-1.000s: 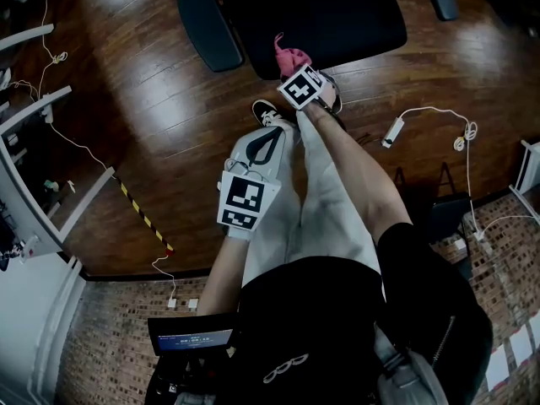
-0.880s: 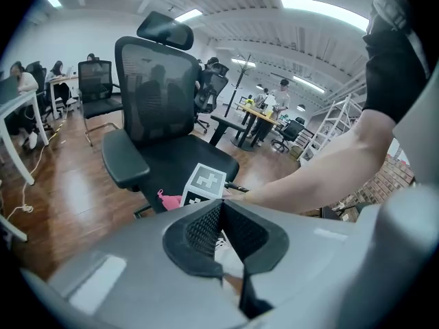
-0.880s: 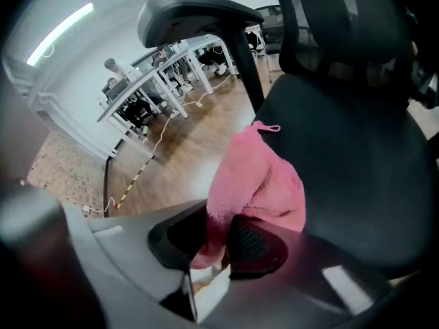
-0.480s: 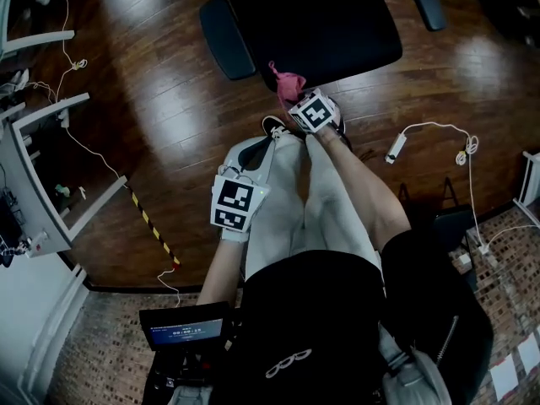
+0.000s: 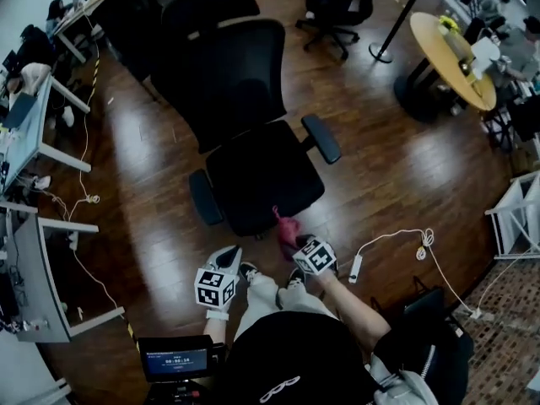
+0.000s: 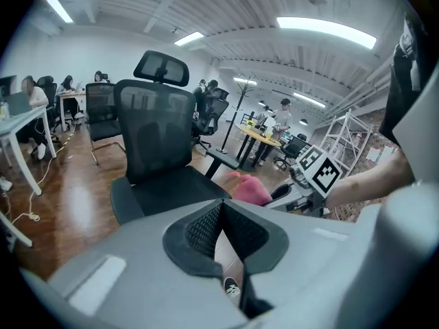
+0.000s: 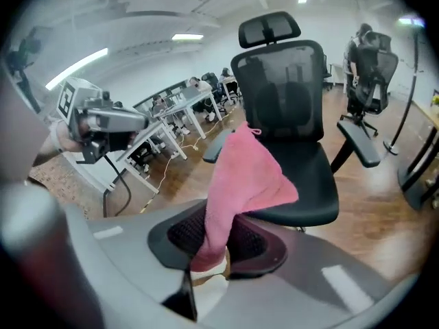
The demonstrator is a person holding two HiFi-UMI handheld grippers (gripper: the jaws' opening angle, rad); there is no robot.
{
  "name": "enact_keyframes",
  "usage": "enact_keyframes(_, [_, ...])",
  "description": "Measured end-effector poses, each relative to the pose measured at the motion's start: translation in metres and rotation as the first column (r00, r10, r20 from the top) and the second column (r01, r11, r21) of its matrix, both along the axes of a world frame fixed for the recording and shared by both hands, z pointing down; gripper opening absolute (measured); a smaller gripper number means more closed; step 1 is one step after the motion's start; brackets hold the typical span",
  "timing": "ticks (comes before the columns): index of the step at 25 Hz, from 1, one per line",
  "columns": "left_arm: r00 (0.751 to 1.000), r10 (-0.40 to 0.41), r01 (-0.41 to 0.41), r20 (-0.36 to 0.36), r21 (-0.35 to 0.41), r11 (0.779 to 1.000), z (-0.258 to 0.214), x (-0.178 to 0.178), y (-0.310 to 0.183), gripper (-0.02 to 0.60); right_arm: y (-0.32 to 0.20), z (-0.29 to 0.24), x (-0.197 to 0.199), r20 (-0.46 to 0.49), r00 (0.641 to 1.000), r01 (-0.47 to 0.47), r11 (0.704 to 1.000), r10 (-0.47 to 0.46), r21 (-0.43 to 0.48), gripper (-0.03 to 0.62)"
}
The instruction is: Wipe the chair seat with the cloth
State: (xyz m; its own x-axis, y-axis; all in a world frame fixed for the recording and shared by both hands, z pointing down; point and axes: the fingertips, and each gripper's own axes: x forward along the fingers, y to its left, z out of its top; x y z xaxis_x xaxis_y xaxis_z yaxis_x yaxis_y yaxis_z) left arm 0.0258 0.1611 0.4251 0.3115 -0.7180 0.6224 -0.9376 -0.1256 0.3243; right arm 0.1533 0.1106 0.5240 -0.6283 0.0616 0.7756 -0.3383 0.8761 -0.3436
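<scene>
A black office chair stands ahead of me, its seat (image 5: 263, 174) below a mesh backrest (image 5: 224, 78). The pink cloth (image 5: 287, 226) hangs at the seat's front edge, and my right gripper (image 5: 294, 238) is shut on it. In the right gripper view the cloth (image 7: 240, 180) rises from between the jaws in front of the seat (image 7: 312, 184). My left gripper (image 5: 226, 260) hovers left of the shoes, short of the chair. In the left gripper view its pads (image 6: 206, 228) meet with nothing between them, and the cloth (image 6: 247, 187) shows beyond.
Desks (image 5: 25, 142) with seated people line the left. A round yellow table (image 5: 456, 49) and other chairs (image 5: 337, 7) stand at the back. A white cable with an adapter (image 5: 396, 243) lies on the wood floor at right, beside a white rack (image 5: 515, 218).
The head view has swung up and now takes in the whole chair. The right gripper still holds the cloth at the seat's front edge. The left gripper has moved from over the leg towards the floor at left.
</scene>
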Motion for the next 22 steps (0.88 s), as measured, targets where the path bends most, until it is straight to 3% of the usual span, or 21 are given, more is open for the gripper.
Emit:
enact_keyframes(6, [1.0, 0.031, -0.03, -0.002, 0.102, 0.994, -0.04, 0.03, -0.048, -0.009, -0.036, -0.074, 0.0, 0.116, 0.992, -0.068, 0.993, 0.057, 0.093, 0.075])
enact_keyframes(10, [0.998, 0.048, -0.042, -0.031, 0.165, 0.985, -0.056, 0.045, -0.052, -0.009, -0.041, -0.097, 0.003, 0.155, 0.985, -0.099, 0.981, 0.073, 0.166, 0.074])
enact_keyframes(22, [0.996, 0.088, -0.086, -0.001, 0.168, 0.982, -0.061, 0.048, -0.051, -0.009, -0.033, -0.103, 0.014, 0.173, 0.976, -0.162, 0.972, 0.133, 0.168, 0.074])
